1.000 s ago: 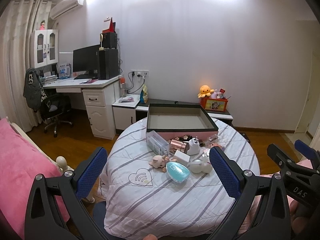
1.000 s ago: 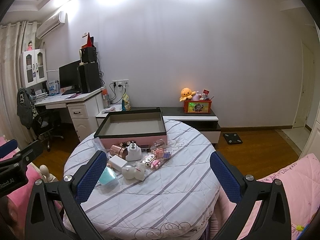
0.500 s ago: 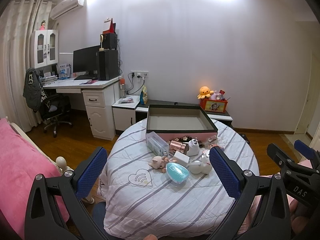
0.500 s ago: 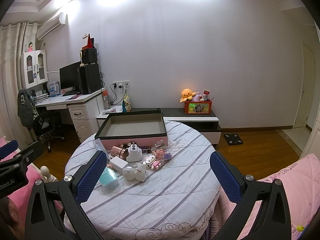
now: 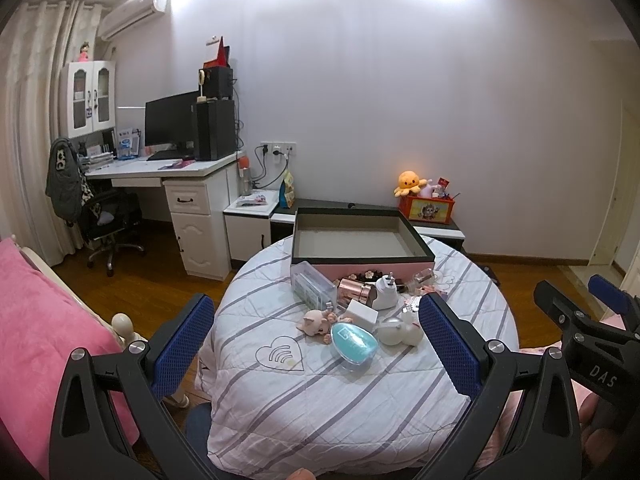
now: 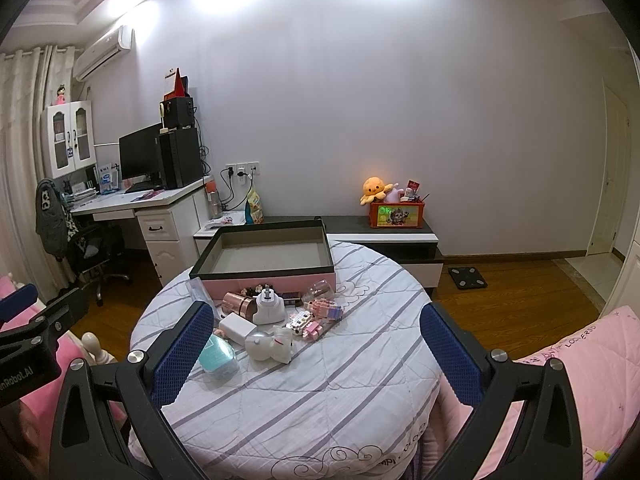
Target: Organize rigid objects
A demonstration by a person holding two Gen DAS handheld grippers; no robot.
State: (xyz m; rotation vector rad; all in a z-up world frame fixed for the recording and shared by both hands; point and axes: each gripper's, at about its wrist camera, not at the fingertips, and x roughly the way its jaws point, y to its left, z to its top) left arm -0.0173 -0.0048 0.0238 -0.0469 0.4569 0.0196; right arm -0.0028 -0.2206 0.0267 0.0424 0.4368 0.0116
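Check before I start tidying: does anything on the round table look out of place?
Yes. The small items, among them a teal egg-shaped case and white plug adapter, lie jumbled on the cloth beside the empty box, none inside.

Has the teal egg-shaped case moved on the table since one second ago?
No. The teal egg-shaped case lies beside the heart mark and the pink pig figure, as before.

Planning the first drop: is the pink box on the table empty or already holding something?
Empty. The pink box shows only bare grey floor inside in both views; the small items lie outside it.
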